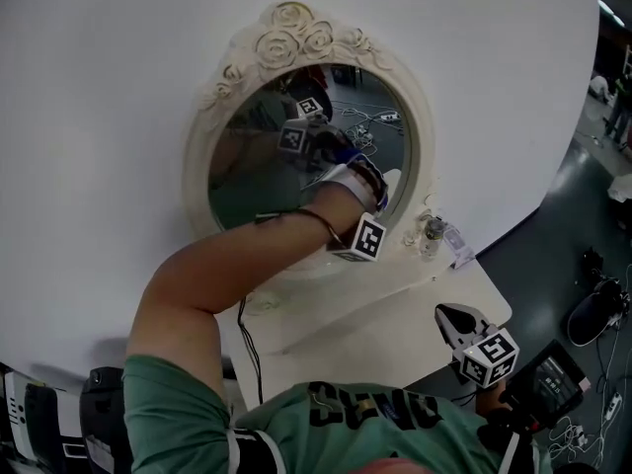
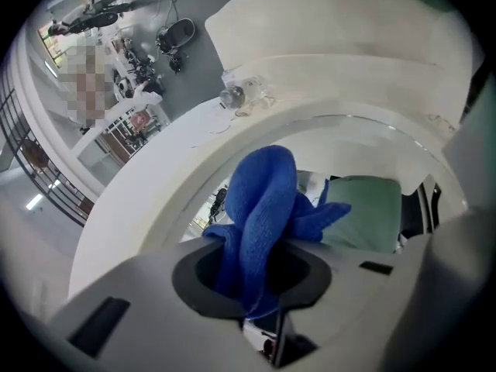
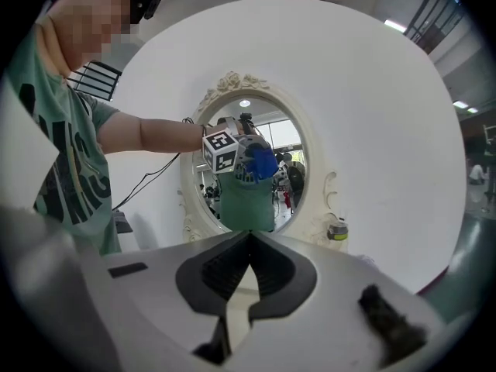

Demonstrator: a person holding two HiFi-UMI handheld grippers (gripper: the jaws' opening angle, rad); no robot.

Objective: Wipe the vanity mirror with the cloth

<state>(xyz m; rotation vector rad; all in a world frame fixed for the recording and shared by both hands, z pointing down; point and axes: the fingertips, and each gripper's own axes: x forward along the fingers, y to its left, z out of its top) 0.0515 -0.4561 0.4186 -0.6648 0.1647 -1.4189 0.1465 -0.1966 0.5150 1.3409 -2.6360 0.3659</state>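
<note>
The oval vanity mirror (image 1: 247, 166) in a cream frame with carved roses (image 1: 296, 33) stands on a white vanity against the wall. My left gripper (image 1: 341, 166) is shut on the blue cloth (image 1: 348, 154) and presses it against the right part of the glass. In the left gripper view the bunched cloth (image 2: 262, 208) sticks out of the gripper (image 2: 260, 277) and meets its own reflection. In the right gripper view the cloth (image 3: 262, 163) shows on the mirror (image 3: 232, 192). My right gripper (image 1: 456, 322) hangs low at the vanity's right corner; its jaws (image 3: 249, 239) are shut with nothing between them.
A small jar (image 1: 433, 230) and a white tag (image 1: 460, 252) sit on the vanity shelf (image 1: 395, 324) right of the mirror. A black cable (image 1: 247, 339) runs down the vanity's left side. Grey floor with cables and a black device (image 1: 558, 383) lies to the right.
</note>
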